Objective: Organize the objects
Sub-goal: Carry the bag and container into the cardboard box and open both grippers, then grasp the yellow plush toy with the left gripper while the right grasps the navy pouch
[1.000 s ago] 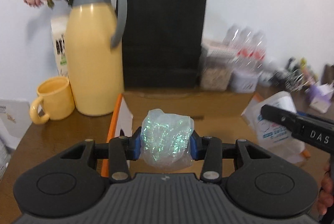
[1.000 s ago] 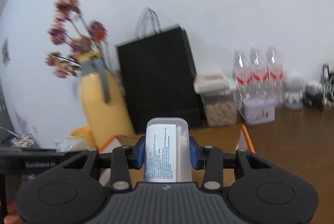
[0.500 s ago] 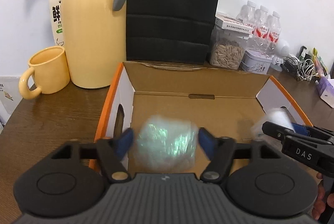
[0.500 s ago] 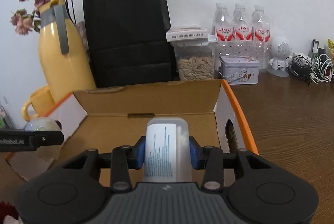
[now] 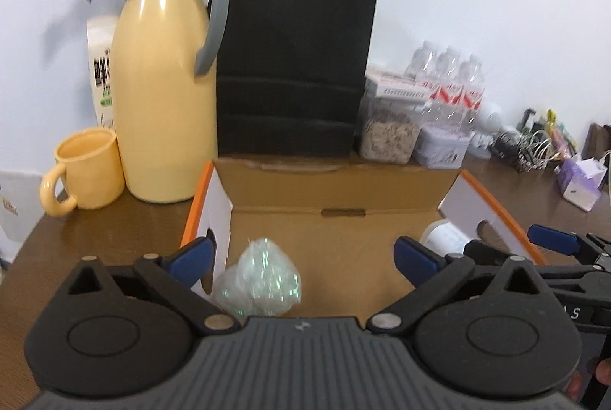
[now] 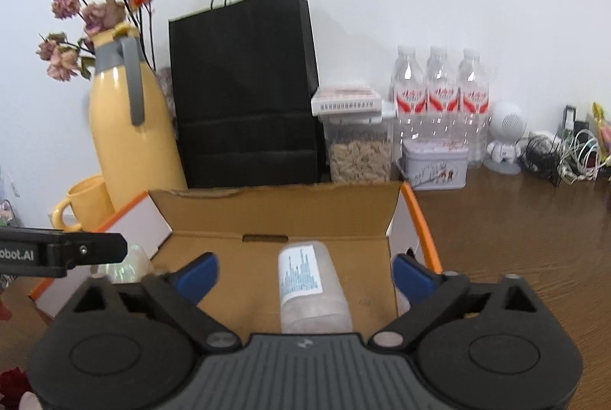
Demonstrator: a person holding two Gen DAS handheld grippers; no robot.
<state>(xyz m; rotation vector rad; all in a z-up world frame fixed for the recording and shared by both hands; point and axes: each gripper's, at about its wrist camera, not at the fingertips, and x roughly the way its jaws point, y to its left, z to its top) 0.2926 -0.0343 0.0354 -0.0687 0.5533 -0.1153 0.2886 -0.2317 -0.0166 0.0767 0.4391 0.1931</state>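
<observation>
We see the labelled white bottle (image 6: 311, 289) lying on the cardboard box (image 6: 278, 215) floor, long axis running twelve to six. The iridescent plastic bundle (image 5: 263, 282) sits at nine o'clock inside. Our left gripper (image 5: 303, 259) and right gripper (image 6: 305, 272) stand spread wide, holding nothing.

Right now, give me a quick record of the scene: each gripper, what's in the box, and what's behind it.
left gripper: open, above the box
right gripper: open, above the box
cardboard box: open, on the table
iridescent bag: lying in the box's left end
white bottle: lying in the box's right end
behind box: yellow jug, black paper bag, water bottles
</observation>
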